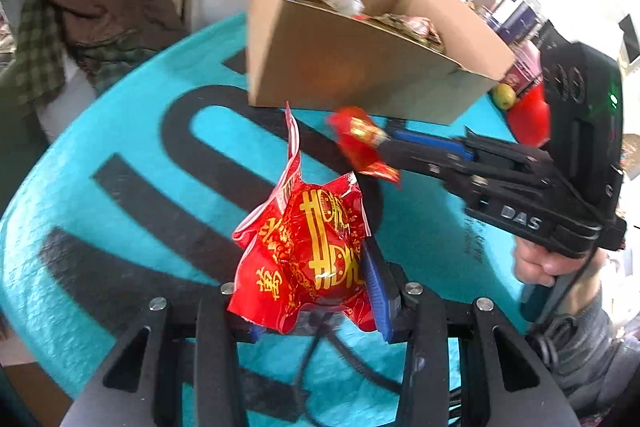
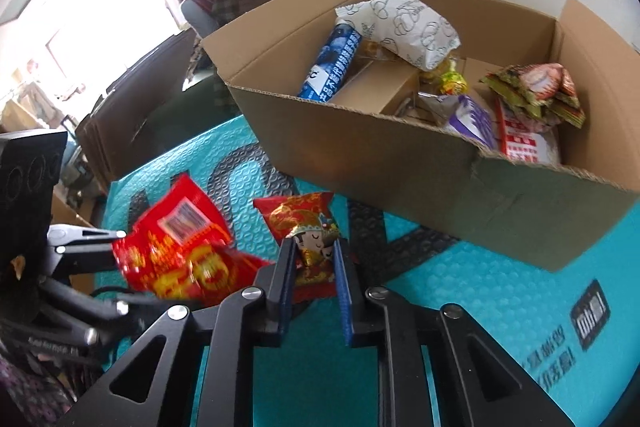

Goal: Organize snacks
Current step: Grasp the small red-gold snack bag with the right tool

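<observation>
The small red snack packet (image 2: 310,247) sits pinched between the narrowly set jaws of the right gripper (image 2: 312,267), lifted above the bench (image 2: 480,307) just in front of the cardboard box (image 2: 400,179). To its left, the left gripper (image 1: 308,291) has its jaws clenched on a larger, puffy red snack bag (image 1: 308,259) with gold lettering, also held off the teal mat (image 1: 120,147). The box behind holds other snack bags and a blue tube (image 2: 332,67).

"DAS" on right tongs (image 1: 382,147), other print unclear
</observation>
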The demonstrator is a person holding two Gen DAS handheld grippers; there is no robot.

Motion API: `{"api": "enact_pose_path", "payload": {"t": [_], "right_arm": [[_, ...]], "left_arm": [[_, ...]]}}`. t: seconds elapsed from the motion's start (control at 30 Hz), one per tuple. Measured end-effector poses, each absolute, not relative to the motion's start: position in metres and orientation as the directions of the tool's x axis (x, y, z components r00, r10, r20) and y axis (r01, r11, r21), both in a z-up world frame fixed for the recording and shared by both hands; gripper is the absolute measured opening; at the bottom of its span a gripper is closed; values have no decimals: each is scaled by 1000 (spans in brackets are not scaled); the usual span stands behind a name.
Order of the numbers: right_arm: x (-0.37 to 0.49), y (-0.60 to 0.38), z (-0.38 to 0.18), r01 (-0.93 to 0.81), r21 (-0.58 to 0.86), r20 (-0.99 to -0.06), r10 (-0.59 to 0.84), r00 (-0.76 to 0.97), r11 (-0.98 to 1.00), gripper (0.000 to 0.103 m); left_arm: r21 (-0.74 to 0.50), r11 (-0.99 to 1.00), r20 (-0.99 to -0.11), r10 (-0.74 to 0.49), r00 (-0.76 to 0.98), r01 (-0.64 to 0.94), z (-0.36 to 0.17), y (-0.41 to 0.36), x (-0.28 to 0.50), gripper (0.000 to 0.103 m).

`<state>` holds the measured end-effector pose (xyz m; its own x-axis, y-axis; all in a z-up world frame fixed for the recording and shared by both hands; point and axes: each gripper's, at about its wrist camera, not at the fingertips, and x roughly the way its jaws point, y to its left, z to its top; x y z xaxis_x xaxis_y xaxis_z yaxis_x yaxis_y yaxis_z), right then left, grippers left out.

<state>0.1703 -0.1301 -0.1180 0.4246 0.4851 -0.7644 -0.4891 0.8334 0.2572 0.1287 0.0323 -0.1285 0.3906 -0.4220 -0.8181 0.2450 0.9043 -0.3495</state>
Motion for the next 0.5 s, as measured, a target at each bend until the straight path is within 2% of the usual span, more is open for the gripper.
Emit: {"api": "enact_pose_path", "payload": {"t": [0.3, 0.5], "right_arm": [[139, -137, -113, -465, 248, -779, 460, 426, 850, 15], [123, -145, -115, -443, 221, -790, 426, 440, 869, 15]], "left_arm": [[-298, 924, -796, -379, 472, 239, -119, 29, 121, 40], [-252, 942, -819, -330, 470, 222, -126, 26, 123, 40]]}}
